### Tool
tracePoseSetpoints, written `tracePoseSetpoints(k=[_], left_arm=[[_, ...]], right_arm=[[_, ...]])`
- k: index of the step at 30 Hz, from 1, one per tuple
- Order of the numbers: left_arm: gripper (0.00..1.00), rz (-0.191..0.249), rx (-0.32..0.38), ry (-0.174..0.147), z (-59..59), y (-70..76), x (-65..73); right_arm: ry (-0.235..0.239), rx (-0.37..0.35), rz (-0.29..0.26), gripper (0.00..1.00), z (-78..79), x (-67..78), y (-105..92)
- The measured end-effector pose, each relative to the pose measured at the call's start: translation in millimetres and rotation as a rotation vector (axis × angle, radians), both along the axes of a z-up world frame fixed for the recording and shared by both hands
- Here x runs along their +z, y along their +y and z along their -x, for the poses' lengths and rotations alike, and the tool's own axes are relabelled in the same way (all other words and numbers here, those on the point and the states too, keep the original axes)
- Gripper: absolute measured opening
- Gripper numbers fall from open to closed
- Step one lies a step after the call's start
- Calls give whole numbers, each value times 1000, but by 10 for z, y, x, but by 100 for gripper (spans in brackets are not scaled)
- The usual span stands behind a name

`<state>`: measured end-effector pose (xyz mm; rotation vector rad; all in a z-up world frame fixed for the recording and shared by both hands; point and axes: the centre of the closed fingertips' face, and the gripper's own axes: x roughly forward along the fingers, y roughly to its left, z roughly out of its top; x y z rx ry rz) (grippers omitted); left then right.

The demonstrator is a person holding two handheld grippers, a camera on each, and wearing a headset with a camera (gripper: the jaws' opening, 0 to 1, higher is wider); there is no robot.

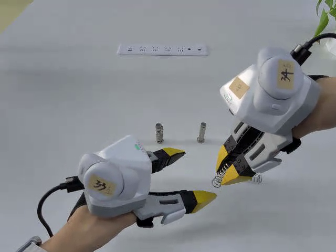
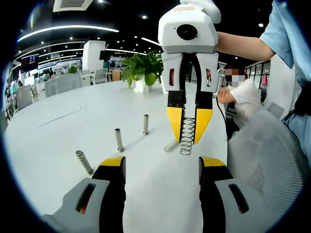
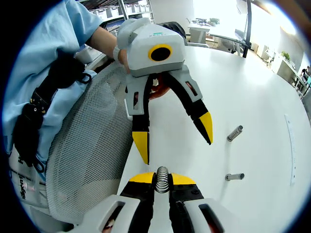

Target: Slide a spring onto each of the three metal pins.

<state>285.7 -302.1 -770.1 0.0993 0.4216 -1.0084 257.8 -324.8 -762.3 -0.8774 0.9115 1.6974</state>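
My right gripper (image 1: 226,169) is shut on a thin wire spring (image 1: 218,177), which hangs out below its yellow tips just above the table; the spring shows end-on between the jaws in the right gripper view (image 3: 162,178). My left gripper (image 1: 190,176) is open with nothing between its fingers, low at the front left. A pin with a spring on it (image 1: 159,133) and a bare pin (image 1: 202,132) stand upright mid-table. The left gripper view shows the sprung pin (image 2: 83,161) and two bare pins (image 2: 119,140) (image 2: 145,124). A loose spring (image 1: 257,178) lies by the right gripper.
A white power strip (image 1: 163,50) lies at the far side of the white table (image 1: 79,94). A potted plant (image 1: 323,18) stands at the far right corner. A person's white mesh chair (image 3: 87,145) is beside the table edge.
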Motion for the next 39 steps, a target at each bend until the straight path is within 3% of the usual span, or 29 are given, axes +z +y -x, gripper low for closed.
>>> tracePoseSetpoints(k=[6,13,30,32,39], left_arm=[[78,-20,70,24,-77,142,-63],[99,-16,160,11,-187,315,-76],[99,-23,268,18,-239,660,-103],[99,-29,280,6,-258,682,-92],[99,-23,291,-1,-269,706,-72]], right_arm=[[5,-6,5,7,-7,0,-22],[7,-6,11,7,-15,-8,-27],[5,-13,25,7,-93,-31,-41],[3,-12,26,7,-107,-26,-33],[-38,4,40,7,-324,79,-34]])
